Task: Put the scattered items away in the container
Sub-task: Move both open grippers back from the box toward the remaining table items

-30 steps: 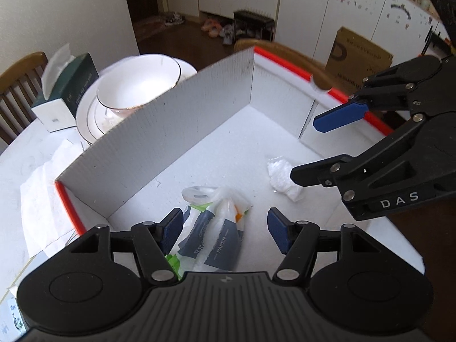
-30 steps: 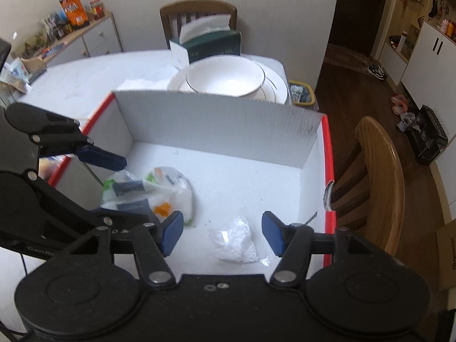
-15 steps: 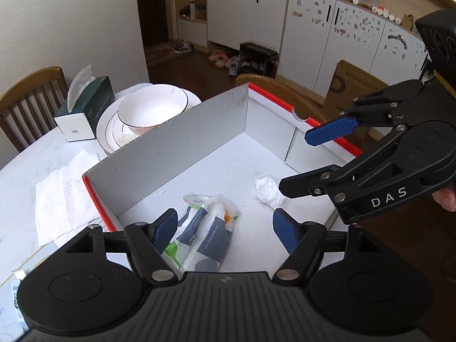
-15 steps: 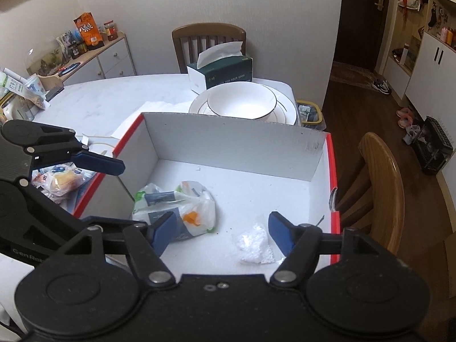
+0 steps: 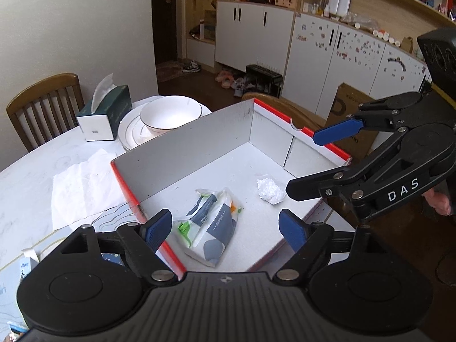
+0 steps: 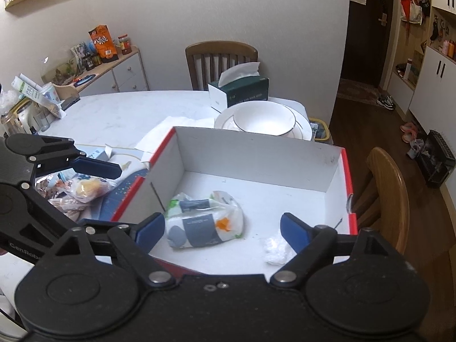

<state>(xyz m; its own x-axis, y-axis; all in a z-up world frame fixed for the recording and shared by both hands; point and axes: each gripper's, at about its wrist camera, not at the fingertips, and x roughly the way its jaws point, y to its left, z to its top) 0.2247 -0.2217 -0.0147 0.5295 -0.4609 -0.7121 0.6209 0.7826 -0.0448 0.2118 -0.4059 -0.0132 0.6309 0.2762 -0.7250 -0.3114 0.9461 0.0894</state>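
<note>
White table [image 6: 119, 116]: one box [image 6: 256, 145], two packets inside.

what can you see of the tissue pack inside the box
The tissue pack is a soft, crinkled plastic packet, white with grey-blue panels, green at one end and a small orange mark. It lies flat on the white floor of the red-edged cardboard box, near the front left corner, apart from the small white crumpled wad. Nothing grips it: both grippers hover above, jaws opening and empty.
</note>
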